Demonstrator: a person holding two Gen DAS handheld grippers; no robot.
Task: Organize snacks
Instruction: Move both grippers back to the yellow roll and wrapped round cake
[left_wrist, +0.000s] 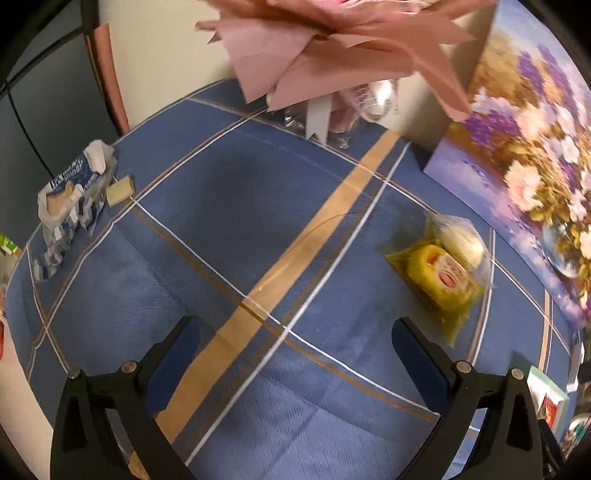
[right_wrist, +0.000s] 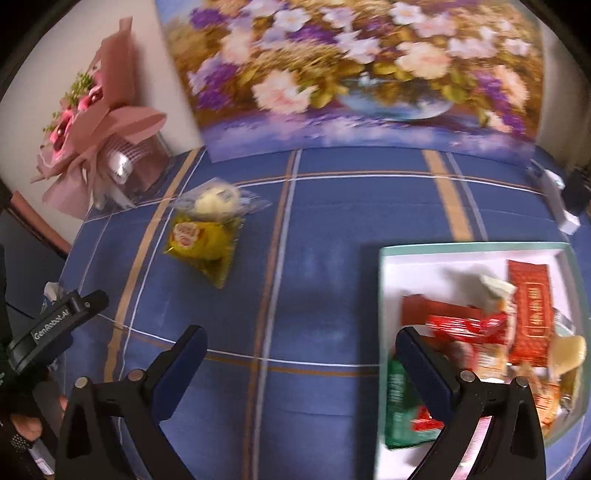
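Note:
A yellow snack packet (left_wrist: 441, 275) and a clear bag with a white bun (left_wrist: 461, 242) lie on the blue plaid cloth, ahead and right of my open, empty left gripper (left_wrist: 295, 332). A torn blue-and-white wrapper (left_wrist: 68, 197) with a pale bar (left_wrist: 120, 190) lies far left. In the right wrist view the yellow packet (right_wrist: 201, 240) and the bun bag (right_wrist: 216, 201) lie ahead to the left. My right gripper (right_wrist: 299, 343) is open and empty beside a white box (right_wrist: 391, 258) that holds several red, green and orange snack packs (right_wrist: 465, 325).
A pink wrapped bouquet (right_wrist: 92, 122) stands at the back left, over glassware (left_wrist: 343, 114). A flower painting (right_wrist: 351, 74) leans on the wall. The left gripper's body (right_wrist: 55, 321) shows at the left edge. A small white object (right_wrist: 557, 203) lies far right.

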